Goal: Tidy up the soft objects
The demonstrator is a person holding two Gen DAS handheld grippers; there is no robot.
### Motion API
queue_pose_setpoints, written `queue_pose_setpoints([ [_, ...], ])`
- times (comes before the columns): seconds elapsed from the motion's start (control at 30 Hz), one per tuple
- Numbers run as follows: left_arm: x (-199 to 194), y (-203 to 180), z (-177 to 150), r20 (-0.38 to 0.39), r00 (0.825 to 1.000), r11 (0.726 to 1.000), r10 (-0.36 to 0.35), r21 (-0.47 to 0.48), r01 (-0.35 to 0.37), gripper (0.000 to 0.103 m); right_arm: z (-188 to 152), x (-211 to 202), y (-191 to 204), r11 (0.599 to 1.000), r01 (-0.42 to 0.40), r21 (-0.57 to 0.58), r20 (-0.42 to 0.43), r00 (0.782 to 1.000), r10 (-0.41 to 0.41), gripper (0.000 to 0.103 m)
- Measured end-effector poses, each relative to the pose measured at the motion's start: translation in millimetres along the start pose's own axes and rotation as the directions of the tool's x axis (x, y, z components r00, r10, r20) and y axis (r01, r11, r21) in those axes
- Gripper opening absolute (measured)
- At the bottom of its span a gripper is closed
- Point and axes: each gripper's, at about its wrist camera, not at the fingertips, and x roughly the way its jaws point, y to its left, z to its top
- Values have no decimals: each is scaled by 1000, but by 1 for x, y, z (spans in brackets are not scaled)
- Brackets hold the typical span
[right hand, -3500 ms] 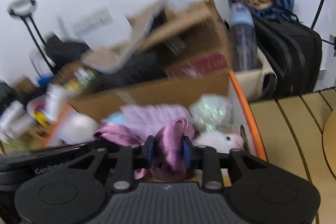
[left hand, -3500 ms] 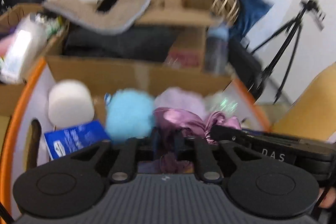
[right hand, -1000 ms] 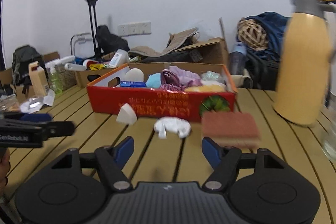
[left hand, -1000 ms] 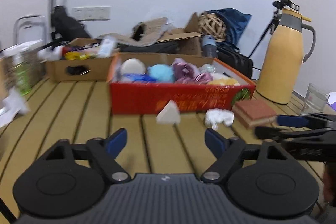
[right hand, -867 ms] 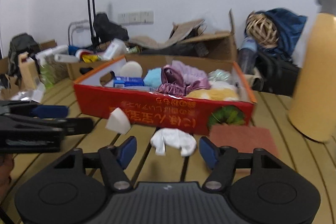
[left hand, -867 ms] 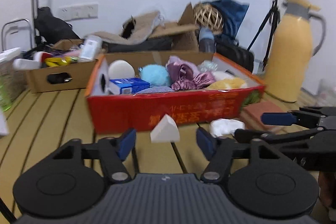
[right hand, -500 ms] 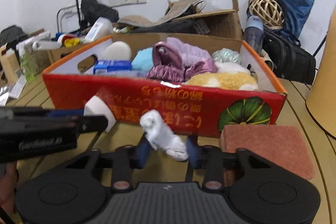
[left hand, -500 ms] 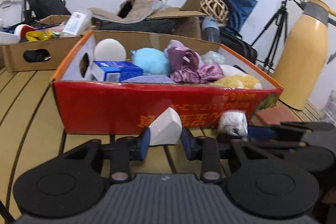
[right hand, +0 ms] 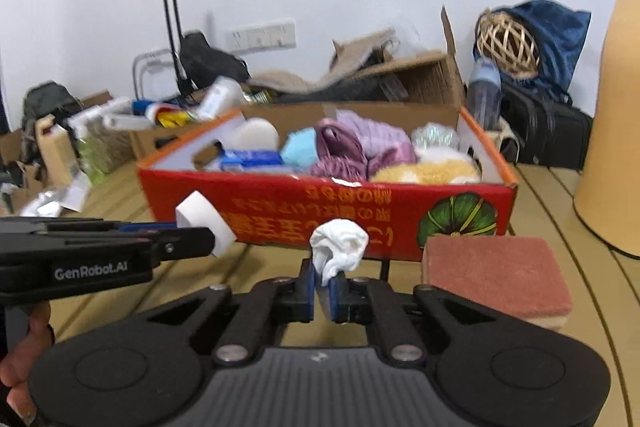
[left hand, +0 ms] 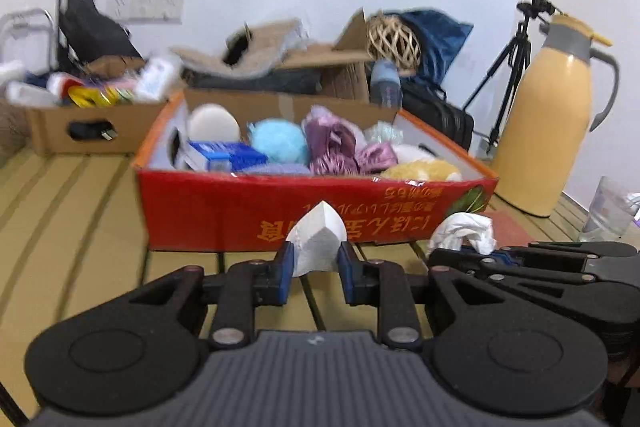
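Slatted wooden surface (left hand: 72, 211), front of red cardboard box (left hand: 224, 211) | left gripper (left hand: 313, 261) jaws closing on white foam wedge (left hand: 318, 241): light, springy, held low | right gripper (right hand: 322, 289) jaws clamped on crumpled white cloth (right hand: 339, 245): limp, pinched at its bottom.

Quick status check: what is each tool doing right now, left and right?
Left tool: closing on the white wedge sponge, pads pressing its sides.
Right tool: closed on the crumpled white cloth.

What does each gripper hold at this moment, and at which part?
The left gripper, its jaws closing, holds the white wedge sponge by its lower sides. The right gripper pinches the crumpled white cloth at its lower end.
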Motion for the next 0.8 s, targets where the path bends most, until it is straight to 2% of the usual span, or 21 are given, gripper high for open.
queue_pose_setpoints([
  [0.1,-40,-9,-10,70,997,999,31,26,-33,24,-6,-28,5,1000,-26,-7,41,999,26,7],
  [0.17,-64,-14,-24,91,995,999,31,10,-33,24,-12,-47,8,999,-34,-10,60,998,35,7],
  [0.3,-96,-20,-52,41,999,998,33,-57,-31,25,-29,-82,11,999,-45,13,67,997,44,7],
  [0.47,-134,-36,-75,31,999,999,30,-23,-30,25,-56,-116,10,997,-45,63,21,999,44,7],
  [0.6,-141,-38,-68,51,998,999,32,0,-32,26,-61,-131,8,996,-48,68,3,999,48,7],
  [0.8,-116,-26,-28,99,995,999,21,35,-24,27,-21,-126,4,997,-71,24,56,996,69,7],
])
